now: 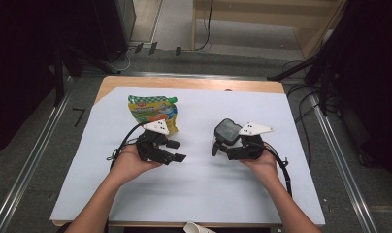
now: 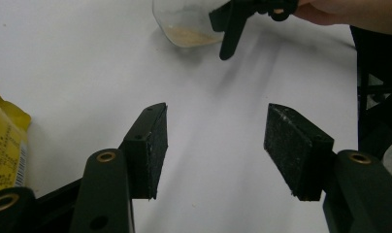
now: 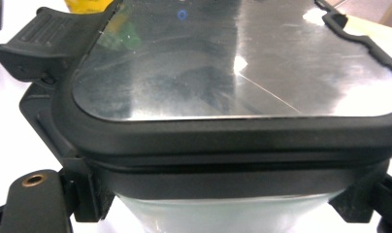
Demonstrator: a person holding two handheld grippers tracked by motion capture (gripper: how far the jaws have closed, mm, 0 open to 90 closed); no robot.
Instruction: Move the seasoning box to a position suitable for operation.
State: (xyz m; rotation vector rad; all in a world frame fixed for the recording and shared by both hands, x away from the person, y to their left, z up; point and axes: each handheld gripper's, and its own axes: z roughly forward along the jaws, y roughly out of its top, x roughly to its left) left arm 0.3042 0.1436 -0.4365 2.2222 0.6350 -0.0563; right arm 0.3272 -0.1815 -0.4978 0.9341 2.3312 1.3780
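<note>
- White sheet (image 1: 199,194) covers the wooden desk (image 1: 194,83) in the high view, with grey floor and cables around it.
- High view: a green-and-yellow pouch (image 1: 153,112) stands at about 10 o'clock of the sheet's middle. The left tool (image 1: 174,150), held in the left hand (image 1: 128,164), sits just at 6 o'clock of the pouch, jaws spread apart on nothing.
- High view: the right tool (image 1: 222,143), held in the right hand (image 1: 262,162), is at 3 o'clock of the left one, jaws clamped on a clear container with a black-rimmed lid (image 1: 228,130).
- Left gripper view: both pads (image 2: 148,145) stand wide apart over bare sheet. The pouch's yellow edge (image 2: 5,145) is at 9 o'clock; the container's base (image 2: 184,24), with pale contents, is at 12 o'clock, well apart.
- Right gripper view: the lid (image 3: 233,63) looms close, its latch (image 3: 43,39) at 10 o'clock, and the jaws press the container's sides below the rim.
</note>
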